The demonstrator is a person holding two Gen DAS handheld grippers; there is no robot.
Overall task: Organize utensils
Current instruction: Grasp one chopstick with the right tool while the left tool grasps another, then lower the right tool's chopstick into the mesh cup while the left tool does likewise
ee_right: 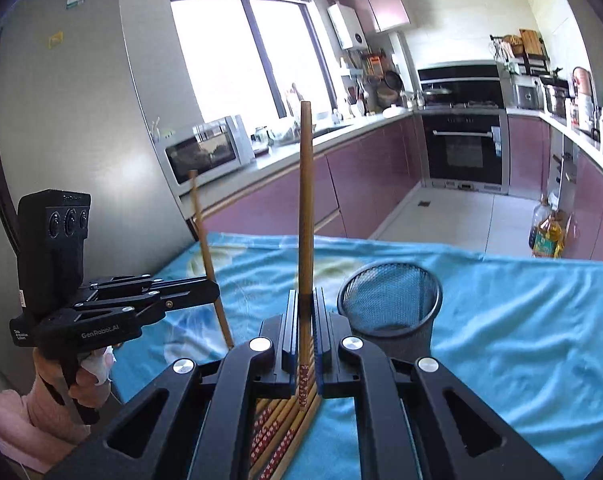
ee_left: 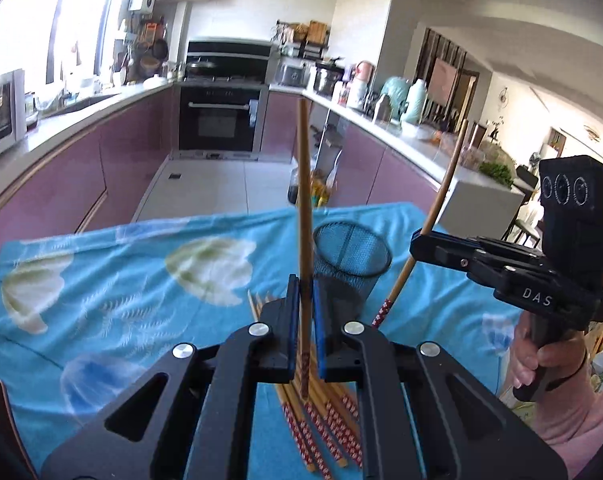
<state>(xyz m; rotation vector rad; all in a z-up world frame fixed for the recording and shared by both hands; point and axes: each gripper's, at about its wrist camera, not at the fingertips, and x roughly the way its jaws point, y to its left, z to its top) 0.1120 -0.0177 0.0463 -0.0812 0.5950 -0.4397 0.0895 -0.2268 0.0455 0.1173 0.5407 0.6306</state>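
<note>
The chopsticks look light, stiff and smooth, apt to pivot or slip, so a grip low on the shaft just above the patterned end seems best. The left claw (ee_left: 304,308) is clamped on one chopstick (ee_left: 304,200), held upright above the pile (ee_left: 321,420) lying on the desk (ee_left: 101,300). The right claw (ee_right: 304,320) is likewise closed on its own chopstick (ee_right: 305,208), also upright. Just beyond stands the mesh cup (ee_right: 389,304), upright and, as far as shows, empty.
</note>
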